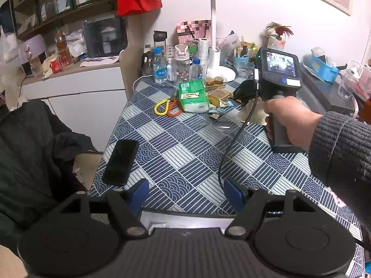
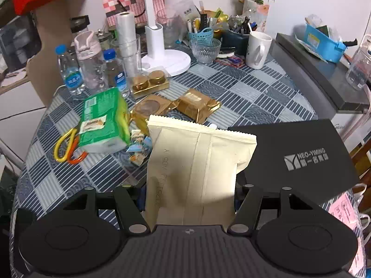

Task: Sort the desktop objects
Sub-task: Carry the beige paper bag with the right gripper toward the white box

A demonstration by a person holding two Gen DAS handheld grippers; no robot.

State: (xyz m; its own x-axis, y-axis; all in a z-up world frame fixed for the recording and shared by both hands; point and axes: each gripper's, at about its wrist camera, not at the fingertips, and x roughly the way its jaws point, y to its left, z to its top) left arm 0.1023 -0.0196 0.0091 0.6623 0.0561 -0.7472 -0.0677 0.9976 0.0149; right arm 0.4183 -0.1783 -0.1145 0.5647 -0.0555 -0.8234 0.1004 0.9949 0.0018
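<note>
One beige pouch (image 2: 192, 169) sits between the fingers of your right hand-held gripper (image 2: 189, 199), clamped at its lower end, with its long axis running straight away from you along the fingers and its crimped top edge pointing toward the far clutter. It looks lifted off the bench (image 2: 266, 92), tilted up rather than lying flat, though how high you cannot judge from this view.

Just beyond the crimped edge lie the gold foil packets (image 2: 197, 106), and to the left of them the green tissue pack (image 2: 104, 122) with the yellow-and-orange scissors (image 2: 67, 148) against its near-left side. Small candy wrappers (image 2: 139, 146) are scattered between tissue pack and pouch. To the right of the pouch a black box (image 2: 301, 155) lies near the bench's right edge.

Your left hand-held gripper (image 1: 186, 194) is spread wide and carries nothing, hanging over the near edge of the bench, beside the black phone (image 1: 120, 162) at the near-left edge. So the right hand has the pouch; wherever it goes, the placing falls to that side, and the open bench lies to its right and far right.
</note>
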